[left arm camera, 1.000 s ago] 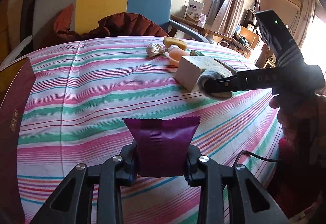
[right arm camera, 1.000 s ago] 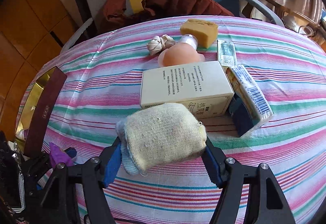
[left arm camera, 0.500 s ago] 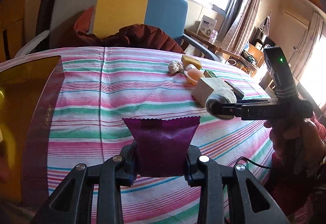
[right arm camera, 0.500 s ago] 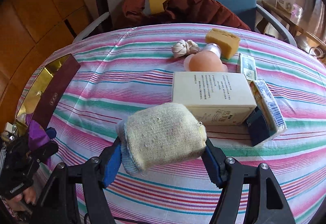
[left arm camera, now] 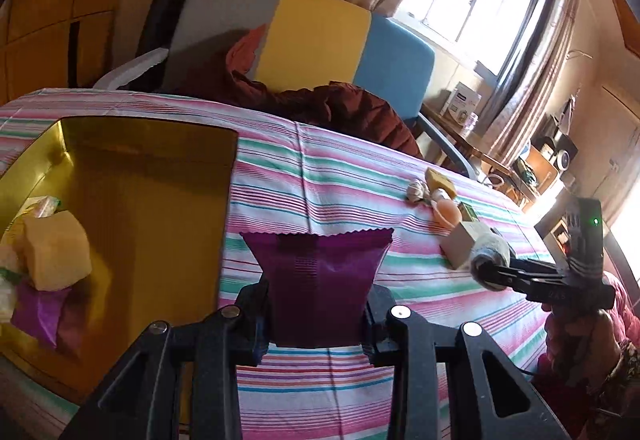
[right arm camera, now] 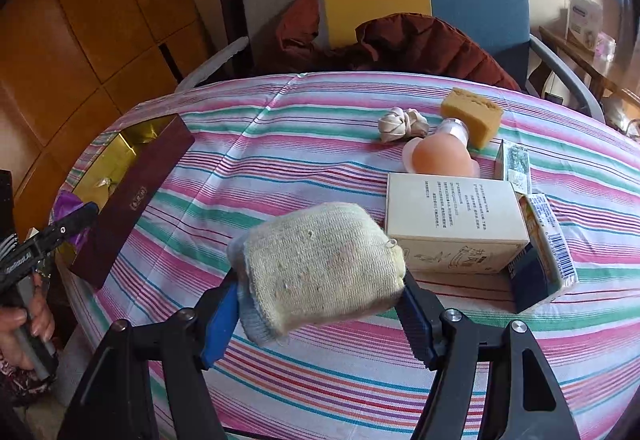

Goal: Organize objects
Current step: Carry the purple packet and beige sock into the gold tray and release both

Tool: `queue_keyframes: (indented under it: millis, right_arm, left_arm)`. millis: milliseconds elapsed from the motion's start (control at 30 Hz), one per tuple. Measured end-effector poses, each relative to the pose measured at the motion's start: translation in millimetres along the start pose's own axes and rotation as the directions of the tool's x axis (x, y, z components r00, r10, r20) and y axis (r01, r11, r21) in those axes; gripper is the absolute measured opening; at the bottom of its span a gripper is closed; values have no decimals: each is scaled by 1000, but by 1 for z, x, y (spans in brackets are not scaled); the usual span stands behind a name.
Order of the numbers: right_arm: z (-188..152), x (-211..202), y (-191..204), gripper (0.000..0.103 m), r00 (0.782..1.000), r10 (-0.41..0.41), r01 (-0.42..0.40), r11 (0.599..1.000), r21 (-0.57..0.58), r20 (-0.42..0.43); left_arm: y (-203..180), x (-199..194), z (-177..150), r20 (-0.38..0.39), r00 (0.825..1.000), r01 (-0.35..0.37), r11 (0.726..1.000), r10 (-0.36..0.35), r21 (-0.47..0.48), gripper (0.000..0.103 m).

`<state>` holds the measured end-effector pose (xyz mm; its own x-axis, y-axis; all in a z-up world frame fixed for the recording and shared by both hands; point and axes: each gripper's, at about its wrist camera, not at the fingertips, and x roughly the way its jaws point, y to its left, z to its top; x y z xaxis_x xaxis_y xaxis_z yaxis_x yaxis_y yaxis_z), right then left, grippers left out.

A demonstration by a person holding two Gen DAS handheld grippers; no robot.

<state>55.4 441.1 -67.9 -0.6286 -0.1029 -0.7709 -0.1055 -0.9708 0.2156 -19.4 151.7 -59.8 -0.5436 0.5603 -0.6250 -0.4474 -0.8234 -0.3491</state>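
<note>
Left wrist view: the left claw [left arm camera: 316,314] pinches a purple packet [left arm camera: 316,280] beside the gold-lined box [left arm camera: 152,200], which already holds a yellow sponge [left arm camera: 54,254], another purple packet [left arm camera: 38,310] and some pale wrapped bits. Across the striped surface [right arm camera: 280,144], the right claw [right arm camera: 320,304] grips a rolled sock [right arm camera: 320,264]. Farther off, a white carton [right arm camera: 452,224], tissue pack [right arm camera: 548,240], peach bottle [right arm camera: 438,160], second sponge [right arm camera: 472,114] and knotted cloth [right arm camera: 402,124] remain unsorted, so the task looks partway done.
</note>
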Motion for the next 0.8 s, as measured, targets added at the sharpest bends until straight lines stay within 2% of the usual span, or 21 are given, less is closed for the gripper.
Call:
queue_keyframes:
  millis: [133,300,500,700,767,800]
  right_arm:
    - [2,-6,0,71,999,30,-30,1000,9,33]
    - [3,-7,-1,71,999,35,-35,999,16,42]
    - [4,-10,-4,71,996,57,-60,998,30,69]
    - [4,-14,2,71,993,65,-66,998,4,96]
    - [3,-13,7,71,992,76,-75,997,-14,98]
    - [3,-12,10,71,992,82,-80,996,-27,96]
  left_arm:
    - [33,-5,7,1,998,-55,997,55,-55,34]
    - [67,-7,4,-33,992,-123,988,120,-92,34]
    - [89,-5,-4,-84,984,-165,982,157,-92,34]
    - [101,2,-8,-168,964,-219,973,205,-69,35]
    - [103,2,-9,-183,956,-245,967,229,-69,45]
    - [103,1,-9,-183,954,-252,965,235,-73,45]
